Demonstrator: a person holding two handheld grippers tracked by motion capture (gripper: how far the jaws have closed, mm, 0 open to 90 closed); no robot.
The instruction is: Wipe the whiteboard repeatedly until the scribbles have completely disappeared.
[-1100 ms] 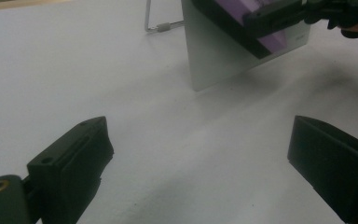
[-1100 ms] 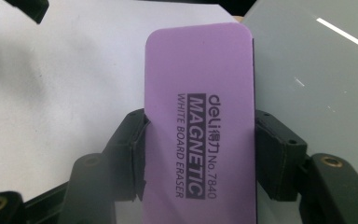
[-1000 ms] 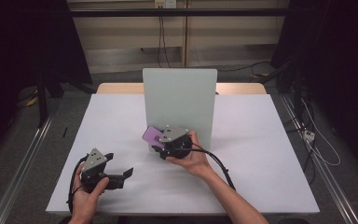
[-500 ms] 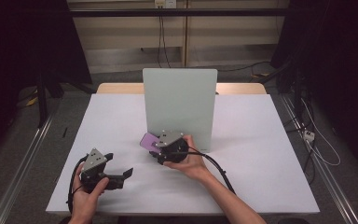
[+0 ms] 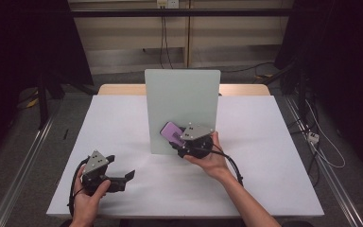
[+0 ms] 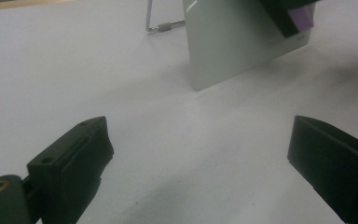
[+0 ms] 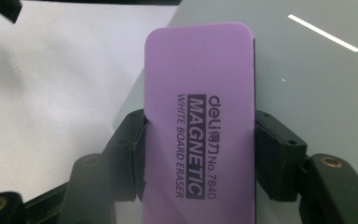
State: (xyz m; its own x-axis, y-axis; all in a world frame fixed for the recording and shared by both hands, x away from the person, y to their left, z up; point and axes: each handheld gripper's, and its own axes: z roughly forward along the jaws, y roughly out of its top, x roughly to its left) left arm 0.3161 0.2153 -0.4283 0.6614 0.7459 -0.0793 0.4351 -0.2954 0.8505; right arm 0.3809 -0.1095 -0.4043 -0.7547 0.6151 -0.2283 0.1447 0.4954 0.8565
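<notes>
Gripping purple whiteboard eraser (image 7: 199,126) by its long edges: right tongs (image 7: 200,154), jaws closed against both sides, printed face up toward camera in right gripper view. Seen from high view, right tongs (image 5: 182,141) and eraser (image 5: 172,130) at surface centre, eraser's far end pointing toward 10 o'clock, laid over the lower part of upright pale green-grey board (image 5: 182,99); actual contact with board face not discernible. Left tongs (image 6: 200,158) standing wide apart, nothing between jaws, bare white surface (image 6: 74,70) below. From high view, left tongs (image 5: 123,178) at 7 o'clock of the board, well apart from eraser, tips toward 3 o'clock. Board's wire stand foot (image 6: 161,27) resting on surface behind it.
</notes>
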